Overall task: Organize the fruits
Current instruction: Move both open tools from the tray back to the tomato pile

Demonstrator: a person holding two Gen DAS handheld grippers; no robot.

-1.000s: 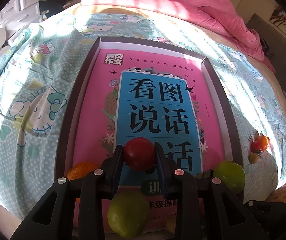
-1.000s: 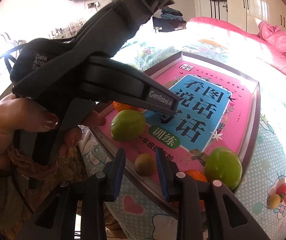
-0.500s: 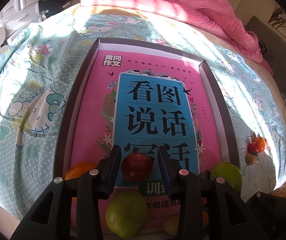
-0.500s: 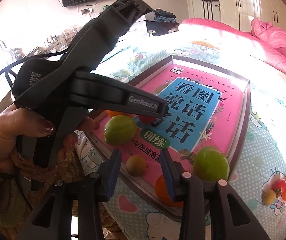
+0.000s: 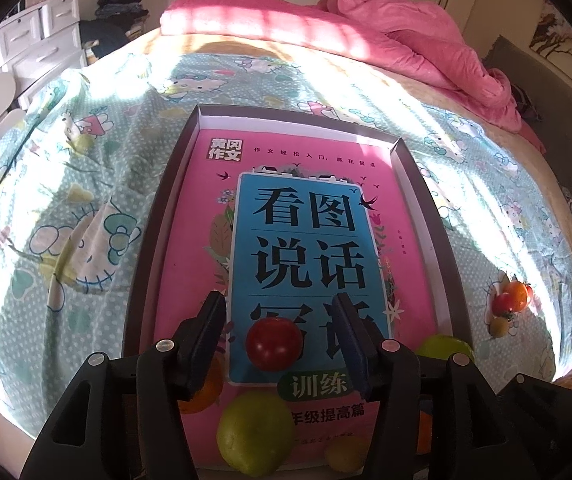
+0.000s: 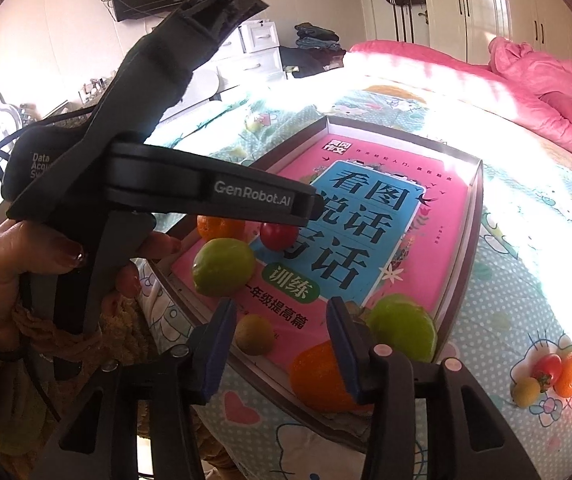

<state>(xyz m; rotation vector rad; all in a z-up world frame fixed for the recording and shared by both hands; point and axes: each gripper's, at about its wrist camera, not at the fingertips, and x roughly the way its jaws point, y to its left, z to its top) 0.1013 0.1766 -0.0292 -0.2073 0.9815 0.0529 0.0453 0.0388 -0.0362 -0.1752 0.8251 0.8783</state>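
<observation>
Between parted left gripper [image 5: 280, 332] fingers, red tomato [image 5: 274, 344]

We see a dark red tomato [image 5: 274, 343] on a book [image 5: 293, 240] with a pink cover and a blue centre panel bearing black characters. The book lies in a tray [image 5: 425, 208] with a dark brown rim and white inner walls. Near the tray's near edge we note two green fruits [image 6: 223, 267] [image 6: 403, 334], two orange fruits [image 6: 220, 229] [image 6: 317, 378] and one yellow-brown fruit [image 6: 254, 335]. The bedsheet [image 5: 66, 200] is pale teal with white dots and cartoon cat prints. The quilt [image 5: 405, 36] is pink.
</observation>
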